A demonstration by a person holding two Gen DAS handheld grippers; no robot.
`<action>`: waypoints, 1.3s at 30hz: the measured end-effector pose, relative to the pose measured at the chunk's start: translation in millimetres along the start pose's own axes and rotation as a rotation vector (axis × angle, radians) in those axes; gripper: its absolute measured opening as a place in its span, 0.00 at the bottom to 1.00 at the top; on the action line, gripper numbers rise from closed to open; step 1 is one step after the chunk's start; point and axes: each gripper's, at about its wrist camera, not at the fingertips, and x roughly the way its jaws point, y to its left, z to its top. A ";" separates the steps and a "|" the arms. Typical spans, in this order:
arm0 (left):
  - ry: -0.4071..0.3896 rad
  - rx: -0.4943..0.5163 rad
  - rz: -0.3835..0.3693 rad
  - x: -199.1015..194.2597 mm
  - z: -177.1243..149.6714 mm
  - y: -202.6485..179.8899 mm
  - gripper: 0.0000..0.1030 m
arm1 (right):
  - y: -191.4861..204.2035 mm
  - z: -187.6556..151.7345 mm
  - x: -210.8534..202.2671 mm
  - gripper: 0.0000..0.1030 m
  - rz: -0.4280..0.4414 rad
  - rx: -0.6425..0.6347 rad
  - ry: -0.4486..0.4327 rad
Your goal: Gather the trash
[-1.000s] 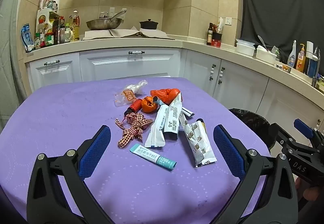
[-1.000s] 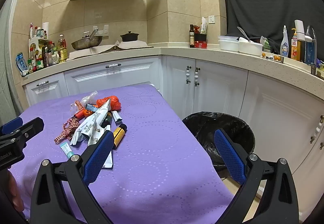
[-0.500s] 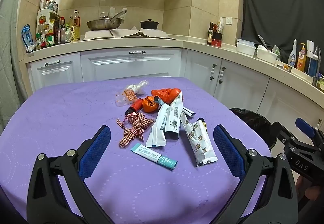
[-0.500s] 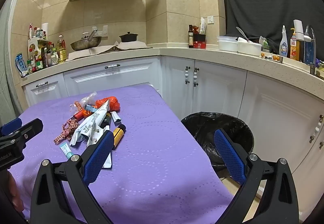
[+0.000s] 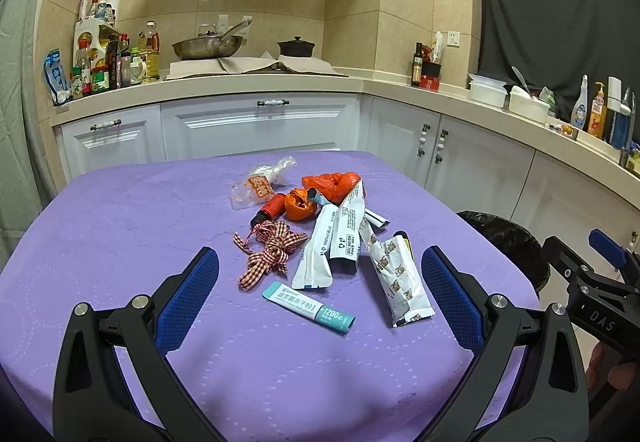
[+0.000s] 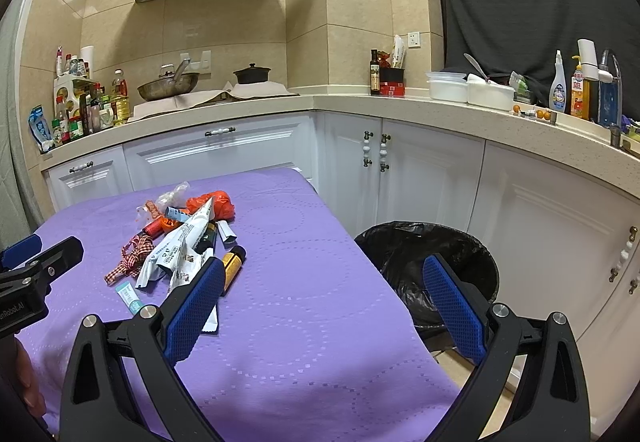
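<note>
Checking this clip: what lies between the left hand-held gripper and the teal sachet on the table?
Only bare purple tablecloth, seen in the left wrist view. The open left hand-held gripper holds nothing; the teal sachet is the nearest piece of trash.

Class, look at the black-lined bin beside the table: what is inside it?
Only the crumpled black liner shows inside the bin; no rubbish is visible there. Its bottom is hidden by the right tool and the purple tablecloth.

A purple-clothed table [image 5: 120, 226] carries a trash heap (wrappers [image 5: 400, 278], checked ribbon [image 5: 272, 248], teal sachet [image 5: 308, 307])
</note>
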 end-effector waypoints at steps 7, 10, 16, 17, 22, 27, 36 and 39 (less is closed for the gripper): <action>-0.001 0.002 0.002 -0.7 0.6 1.0 0.96 | -0.2 0.1 0.0 0.94 0.000 0.000 0.000; 0.001 0.002 0.001 -0.8 0.6 1.3 0.96 | -0.1 0.3 -0.1 0.94 -0.001 0.000 0.000; -0.001 0.002 0.001 0.4 -0.3 1.7 0.96 | -0.1 0.6 -0.3 0.94 0.000 0.000 -0.001; -0.001 0.003 0.001 0.4 -0.1 1.5 0.96 | 0.1 0.6 -0.4 0.94 0.000 0.000 -0.001; 0.002 0.002 0.002 0.6 0.1 1.7 0.96 | 0.5 0.8 -0.2 0.94 0.000 0.001 0.000; 0.003 0.002 0.001 0.1 -0.2 3.4 0.96 | 1.1 0.9 -0.2 0.94 -0.001 0.001 -0.002; 0.003 0.004 0.002 0.2 -0.2 2.8 0.96 | -0.1 0.4 0.6 0.94 -0.002 0.001 -0.001; 0.004 0.004 0.003 0.3 0.0 2.8 0.96 | -0.2 0.3 0.4 0.94 -0.001 0.000 -0.002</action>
